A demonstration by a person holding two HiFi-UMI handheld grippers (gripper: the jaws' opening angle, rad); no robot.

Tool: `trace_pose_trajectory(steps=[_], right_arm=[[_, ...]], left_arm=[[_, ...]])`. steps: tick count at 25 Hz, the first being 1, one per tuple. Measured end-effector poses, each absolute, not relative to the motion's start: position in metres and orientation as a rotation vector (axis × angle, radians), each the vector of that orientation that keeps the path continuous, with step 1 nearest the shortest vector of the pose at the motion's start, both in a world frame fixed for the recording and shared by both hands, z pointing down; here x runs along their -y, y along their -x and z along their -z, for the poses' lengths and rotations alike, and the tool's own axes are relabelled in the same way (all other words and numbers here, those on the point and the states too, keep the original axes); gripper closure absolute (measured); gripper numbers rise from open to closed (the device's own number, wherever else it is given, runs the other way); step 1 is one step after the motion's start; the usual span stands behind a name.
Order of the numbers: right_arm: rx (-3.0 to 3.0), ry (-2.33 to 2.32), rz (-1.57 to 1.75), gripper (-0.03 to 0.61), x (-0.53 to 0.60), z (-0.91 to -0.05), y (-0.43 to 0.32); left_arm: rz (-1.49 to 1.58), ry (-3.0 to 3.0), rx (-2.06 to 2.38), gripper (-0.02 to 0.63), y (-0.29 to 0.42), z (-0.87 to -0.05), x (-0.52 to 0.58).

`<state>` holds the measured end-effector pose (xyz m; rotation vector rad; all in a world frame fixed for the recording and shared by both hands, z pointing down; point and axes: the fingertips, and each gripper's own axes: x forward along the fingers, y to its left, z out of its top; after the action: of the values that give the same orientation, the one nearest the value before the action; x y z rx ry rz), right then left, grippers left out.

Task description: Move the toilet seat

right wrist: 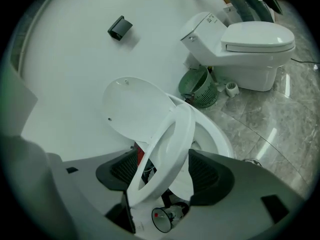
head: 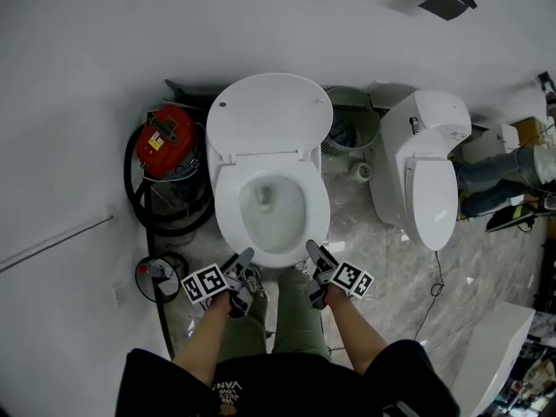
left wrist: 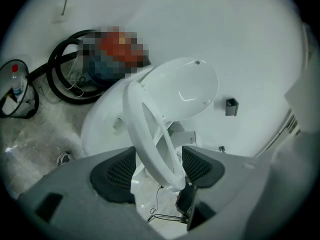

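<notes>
The toilet seat [head: 224, 200] is hanging tilted above the toilet bowl [head: 276, 205]. Its front edge is standing up off the bowl's rim and its back edge is sitting at the hinges. The left gripper [head: 241, 261] is holding the seat's front edge at the bowl's front left. In the left gripper view its jaws [left wrist: 157, 166] are closing on the white ring [left wrist: 150, 129], which is filling the gap between the pads. The right gripper [head: 314, 252] is doing the same at the bowl's front right, its jaws [right wrist: 162, 171] clamping the ring [right wrist: 172, 149] edge-on.

Behind the bowl, the lid [head: 269, 111] is standing raised toward the wall [head: 87, 76], and an open wedge of space is showing between it and the seat.

To the bowl's left, a red vacuum cleaner [head: 167, 142] and its black hose [head: 139, 200] are crowding in just beside the rim. A small megaphone [head: 155, 272] is lying near the bowl's front left.

To the bowl's right rear, a green wire basket [head: 352, 120] is sitting close by. A second toilet [head: 430, 168] is standing well apart to the right, with a strip of marble floor [head: 356, 224] running between.

The person's legs [head: 287, 307] are standing right at the bowl's front.
</notes>
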<state>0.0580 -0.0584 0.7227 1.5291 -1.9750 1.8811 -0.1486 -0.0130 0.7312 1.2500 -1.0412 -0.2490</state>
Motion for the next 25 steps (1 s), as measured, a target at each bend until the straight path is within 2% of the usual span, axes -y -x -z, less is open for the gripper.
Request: trace_pose_trajectory(steps=[10, 17, 25], right_arm=[[2.140, -1.540, -1.901, 0.275, 0.098, -0.664, -0.052], [2.222, -1.363, -1.904, 0.275, 0.126, -0.629, -0.046], [2.306, -1.151, -1.868, 0.279, 0.161, -0.600, -0.036]], left_arm=[[0.331, -1.315, 1.092, 0.324, 0.159, -0.671, 0.051], [0.399, -1.307, 1.152, 0.313, 0.167, -0.636, 0.082], [0.461, -1.313, 1.252, 0.339, 0.178, -0.608, 0.119]])
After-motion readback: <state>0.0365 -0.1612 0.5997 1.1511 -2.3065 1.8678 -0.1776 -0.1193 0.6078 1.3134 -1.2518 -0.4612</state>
